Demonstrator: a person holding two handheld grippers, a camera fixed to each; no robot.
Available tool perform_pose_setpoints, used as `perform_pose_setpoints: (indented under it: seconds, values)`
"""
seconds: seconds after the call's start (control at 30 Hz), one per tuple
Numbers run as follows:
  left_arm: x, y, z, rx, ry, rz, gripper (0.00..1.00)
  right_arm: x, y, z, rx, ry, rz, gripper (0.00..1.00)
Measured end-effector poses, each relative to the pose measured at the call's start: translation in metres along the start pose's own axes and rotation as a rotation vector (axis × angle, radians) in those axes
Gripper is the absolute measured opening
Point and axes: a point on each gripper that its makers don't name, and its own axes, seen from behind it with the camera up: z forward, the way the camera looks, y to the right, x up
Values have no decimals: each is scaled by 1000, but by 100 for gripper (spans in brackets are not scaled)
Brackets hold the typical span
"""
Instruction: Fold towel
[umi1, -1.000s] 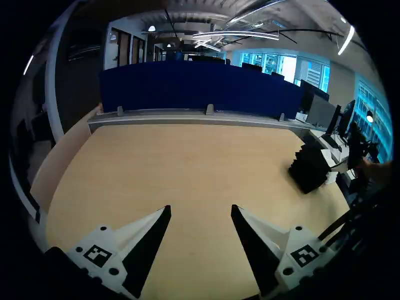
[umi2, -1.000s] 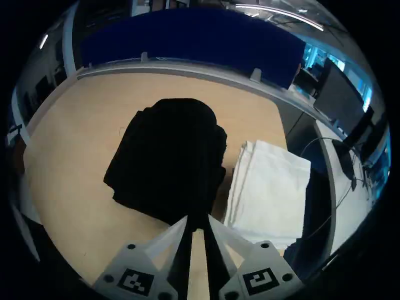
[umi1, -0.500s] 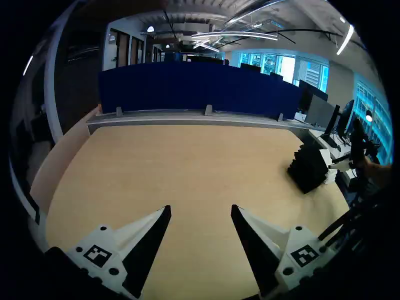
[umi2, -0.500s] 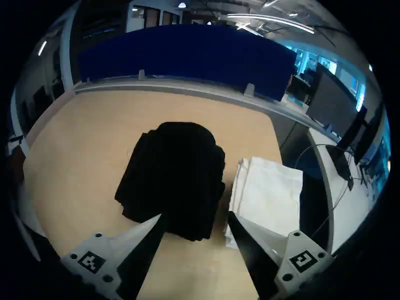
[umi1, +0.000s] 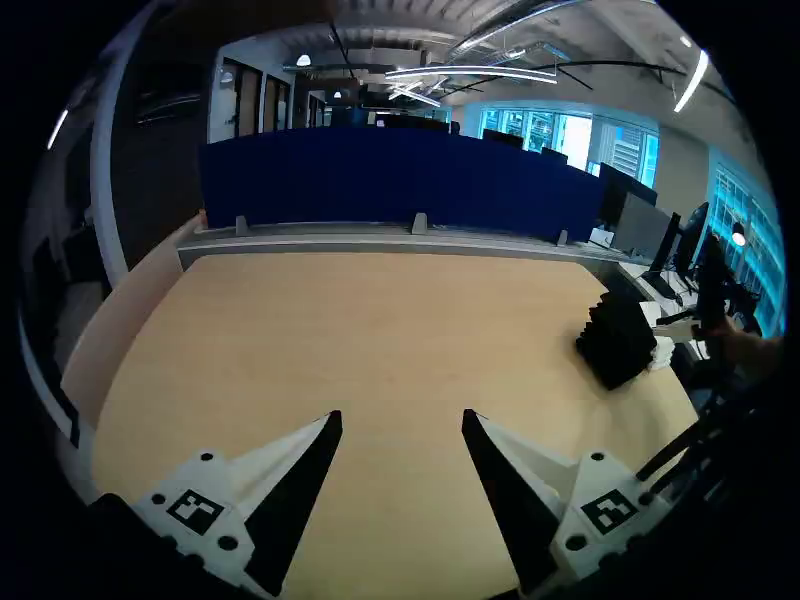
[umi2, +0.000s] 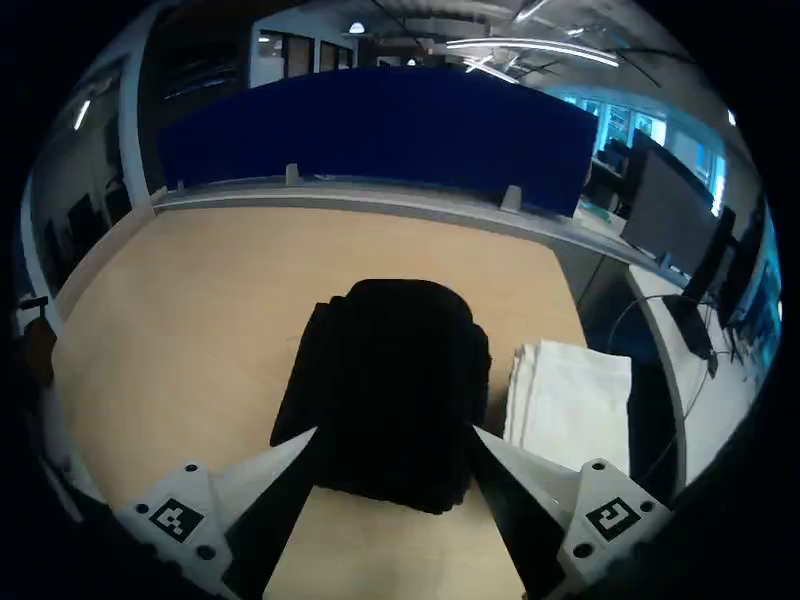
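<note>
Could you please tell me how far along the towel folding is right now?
Done: the black towels lie folded in a stack, folded white towels beside them. In hand: nothing; the right gripper stands open astride the black stack, the left gripper open above the table. Left: likely only withdrawing.

The white plastic left gripper (umi1: 400, 415) has two wedge-shaped fingers (umi1: 250, 480) that taper to points, each with a flat black inner face. Each finger carries a square black-and-white marker (umi1: 195, 510), at 7 and 5 o'clock in the left gripper view, with small dark screw holes (umi1: 205, 457) around it. The right gripper (umi2: 395, 435) is built alike: white tapered fingers (umi2: 555, 480) with black inner faces. Each bears a square black-and-white marker (umi2: 607, 518), at 7 and 5 o'clock in the right gripper view, among dark screw holes (umi2: 598, 465).
</note>
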Motion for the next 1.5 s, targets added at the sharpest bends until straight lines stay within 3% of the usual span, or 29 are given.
perform_pose_setpoints:
  seconds: [0.47, 0.87, 1.17, 1.37, 1.5]
  values:
    - [-2, -10, -4, 14, -2, -2, 89, -13, -14, 31, -24, -3, 29, 100]
    - [-6, -21, -7, 31, -8, -7, 89, -39, -13, 47, -43, -54, 0, 100]
    - [-6, -22, -6, 33, -7, -16, 89, 13, -11, 28, -44, 43, -6, 100]
    - [-5, -21, -5, 32, -7, -14, 89, 54, -4, 32, -49, 95, -10, 100]
    - [-5, -22, -6, 38, -7, -16, 89, 65, -2, 41, -46, 95, -16, 100]
